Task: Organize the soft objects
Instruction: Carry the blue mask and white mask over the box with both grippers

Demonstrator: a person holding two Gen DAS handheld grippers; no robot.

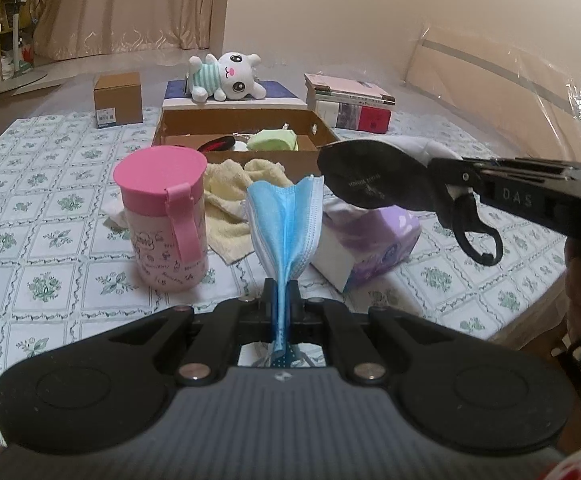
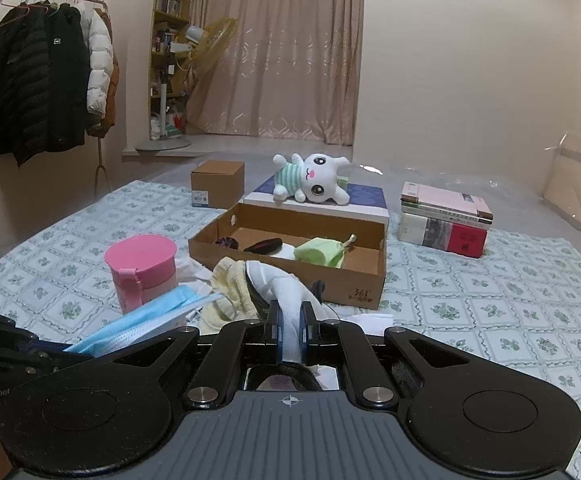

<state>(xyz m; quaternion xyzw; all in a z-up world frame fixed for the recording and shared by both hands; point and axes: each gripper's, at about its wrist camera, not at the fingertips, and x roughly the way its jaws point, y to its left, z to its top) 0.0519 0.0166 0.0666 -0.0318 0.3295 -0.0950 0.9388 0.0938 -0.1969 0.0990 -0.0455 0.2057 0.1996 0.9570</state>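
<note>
My left gripper [image 1: 282, 294] is shut on the lower edge of a blue pleated face mask [image 1: 286, 220], which fans upward above the bed. The right gripper [image 1: 436, 186] comes in from the right and is shut on a black face mask with a white lining [image 1: 370, 178], held above the purple tissue pack. In the right wrist view, the right gripper [image 2: 290, 312] pinches the white lining of the black mask [image 2: 270, 280]. The blue mask [image 2: 146, 324] shows at lower left. An open cardboard box [image 2: 290, 282] lies just beyond, holding a green cloth [image 2: 318, 252] and dark items.
On the patterned bedsheet [image 1: 50, 184] stand a pink lidded cup [image 1: 162, 216], a yellow towel [image 1: 230, 196] and a purple tissue pack [image 1: 374, 244]. Behind the box are a plush toy [image 1: 228, 76] on a flat box, stacked books [image 1: 350, 104] and a small carton [image 1: 118, 98].
</note>
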